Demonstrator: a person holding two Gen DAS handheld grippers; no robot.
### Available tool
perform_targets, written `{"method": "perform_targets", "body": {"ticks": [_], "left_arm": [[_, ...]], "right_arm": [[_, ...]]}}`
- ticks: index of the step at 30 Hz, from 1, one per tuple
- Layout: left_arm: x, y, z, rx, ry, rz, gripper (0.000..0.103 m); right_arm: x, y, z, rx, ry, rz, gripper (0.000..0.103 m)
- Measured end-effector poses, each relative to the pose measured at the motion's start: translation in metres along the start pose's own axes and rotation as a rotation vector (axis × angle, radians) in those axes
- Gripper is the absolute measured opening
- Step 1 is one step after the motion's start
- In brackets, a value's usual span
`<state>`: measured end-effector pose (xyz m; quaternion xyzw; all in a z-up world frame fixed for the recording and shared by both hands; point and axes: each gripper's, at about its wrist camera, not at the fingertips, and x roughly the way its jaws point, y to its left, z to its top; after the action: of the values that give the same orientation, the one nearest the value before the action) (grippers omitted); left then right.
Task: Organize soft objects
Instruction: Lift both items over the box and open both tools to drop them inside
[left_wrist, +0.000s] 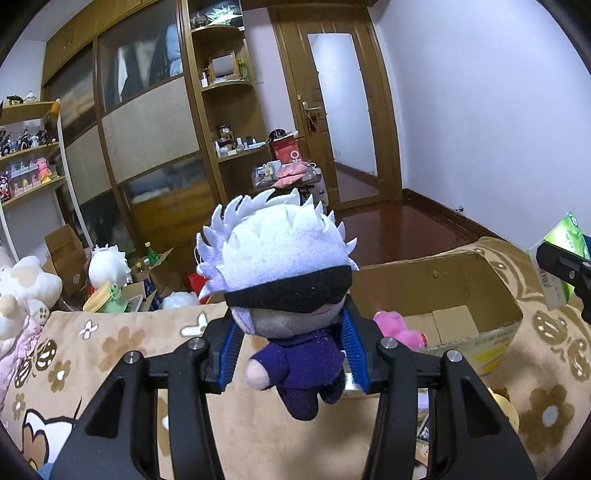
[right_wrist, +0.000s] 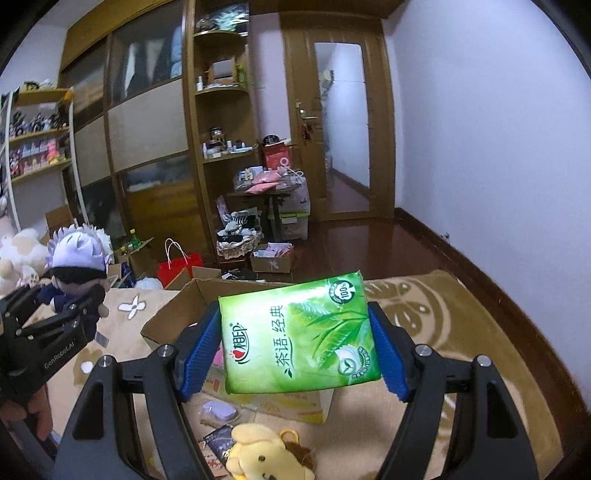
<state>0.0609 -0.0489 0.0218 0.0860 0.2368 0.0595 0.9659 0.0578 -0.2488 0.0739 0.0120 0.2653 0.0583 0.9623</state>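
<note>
The left gripper (left_wrist: 291, 343) holds a white-haired doll (left_wrist: 284, 291) between its two blue pads (left_wrist: 231, 354). The pads press on the doll at the neck and the purple body. The doll is lifted in the air, a little tilted, with its black blindfold turned to the camera. Under this gripper lies a beige blanket (left_wrist: 122, 350) with brown flowers. To the right of the gripper, and a bit further forward, stands an open cardboard box (left_wrist: 461, 273) on the blanket. Inside the box, just beside the right pad, lies a pink plush toy (left_wrist: 399, 330). At the far right edge of the left wrist view a part of the other gripper and its green pack can be seen.

The right gripper (right_wrist: 295, 347) is closed on a green tissue pack (right_wrist: 299, 336); its blue pads (right_wrist: 201, 350) squeeze the two short sides of the pack. The pack is in the air, in front of and above the open box, whose near wall passes behind it. Below this gripper, near the camera, a yellow plush toy (right_wrist: 266, 458) lies on the blanket. To the left of the right gripper, well apart from it, the left gripper with the doll is visible.
</note>
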Motion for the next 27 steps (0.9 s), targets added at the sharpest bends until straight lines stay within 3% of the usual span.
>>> {"method": "perform_targets", "body": {"ticks": [13, 27], "left_arm": [[0.036, -0.003, 0.005, 0.025, 0.013, -0.011, 0.048], [0.071, -0.024, -0.003, 0.048, 0.061, -0.037, 0.048]], "right_arm": [[0.048, 0.017, 0.014, -0.019, 0.011, 0.071, 0.080], [0.078, -0.007, 0.001, 0.033, 0.064, 0.074, 0.080]]}}
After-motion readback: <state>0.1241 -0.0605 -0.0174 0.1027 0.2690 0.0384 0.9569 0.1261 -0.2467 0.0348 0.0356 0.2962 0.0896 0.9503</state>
